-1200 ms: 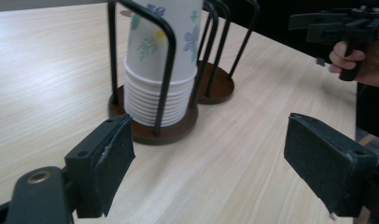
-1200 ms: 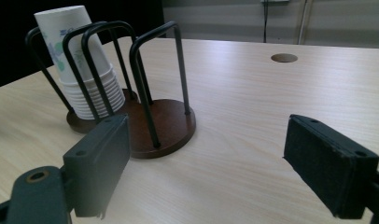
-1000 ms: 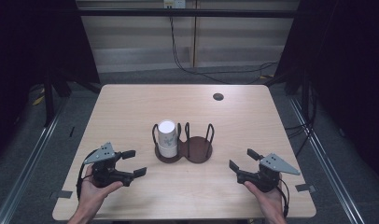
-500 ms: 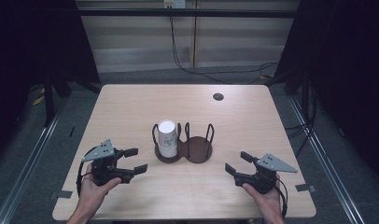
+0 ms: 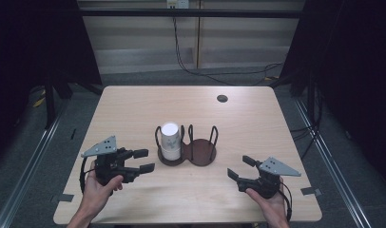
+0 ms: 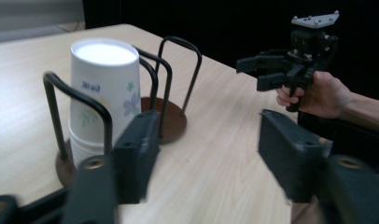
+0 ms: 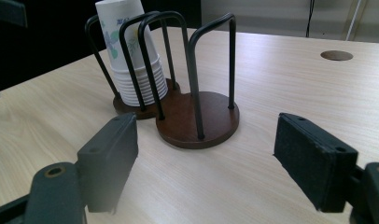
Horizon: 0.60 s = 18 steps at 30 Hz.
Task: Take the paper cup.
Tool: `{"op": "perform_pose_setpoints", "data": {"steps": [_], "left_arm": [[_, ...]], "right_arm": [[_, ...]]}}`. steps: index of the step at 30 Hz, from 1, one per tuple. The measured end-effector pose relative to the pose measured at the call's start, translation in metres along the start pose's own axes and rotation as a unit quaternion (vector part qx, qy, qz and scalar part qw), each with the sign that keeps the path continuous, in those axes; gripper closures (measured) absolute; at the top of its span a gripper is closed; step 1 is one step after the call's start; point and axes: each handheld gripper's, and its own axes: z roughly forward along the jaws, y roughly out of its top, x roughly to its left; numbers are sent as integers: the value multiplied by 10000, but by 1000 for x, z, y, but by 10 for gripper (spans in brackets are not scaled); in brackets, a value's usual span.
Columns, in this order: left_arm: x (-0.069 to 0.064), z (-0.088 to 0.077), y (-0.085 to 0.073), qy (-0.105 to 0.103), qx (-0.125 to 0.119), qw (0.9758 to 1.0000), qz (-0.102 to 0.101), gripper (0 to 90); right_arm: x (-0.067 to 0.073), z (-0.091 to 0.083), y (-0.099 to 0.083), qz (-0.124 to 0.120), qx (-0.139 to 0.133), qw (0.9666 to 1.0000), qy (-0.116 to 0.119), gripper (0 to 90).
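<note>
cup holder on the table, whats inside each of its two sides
The wooden cup holder has a stack of upside-down paper cups in one wire-hooped compartment; the other compartment's round base is bare. Whether anything sits under the inverted cups cannot be seen.

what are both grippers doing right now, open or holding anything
Left gripper: open, jaws apart, holding nothing, pointed at the cup stack.
Right gripper: open, jaws apart, holding nothing.
</note>
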Motion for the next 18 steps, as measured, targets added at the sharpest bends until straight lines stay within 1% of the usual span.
{"op": "perform_pose_setpoints", "data": {"steps": [1,2,3,4,5,6,8,9,10,11,13,14,15,16,17,18], "left_arm": [[0,3,3,-37,134,9999,-6,432],[0,3,3,-37,134,9999,-6,422],[0,5,6,-36,241,9997,27,419],[0,5,6,-36,241,9997,27,418],[1,6,9,1,322,9994,95,418],[4,7,11,4,241,9997,91,430],[5,8,13,36,214,9997,76,421],[8,10,16,118,267,9996,30,426],[8,10,16,118,267,9996,30,426],[9,12,21,195,378,9990,106,426],[10,14,26,177,482,9986,80,426],[10,16,29,120,589,9982,36,425],[10,17,31,51,646,9979,-1,425],[10,17,31,51,646,9979,-1,424],[9,20,35,88,766,9970,-64,405],[9,21,38,135,837,9963,-124,388]], "right_arm": [[1,1,0,-15,23,10000,12,211],[1,1,0,-15,23,10000,12,211],[3,3,-1,-47,80,9999,57,207],[3,3,-1,-47,80,9999,57,207],[3,3,-1,-52,86,9999,80,207],[4,4,-1,-77,112,9999,103,207],[5,4,-1,-70,116,9998,117,205],[5,4,-1,-72,109,9998,116,205],[5,4,-1,-69,113,9998,122,204],[5,4,-1,-63,123,9998,137,203],[5,4,-1,-88,127,9997,180,196],[6,5,-1,-72,146,9996,209,193],[6,6,-2,-76,183,9995,257,189],[7,6,-2,-108,204,9994,262,189],[8,7,-2,-107,237,9992,298,189],[8,8,-2,-140,261,9990,324,189]]}}
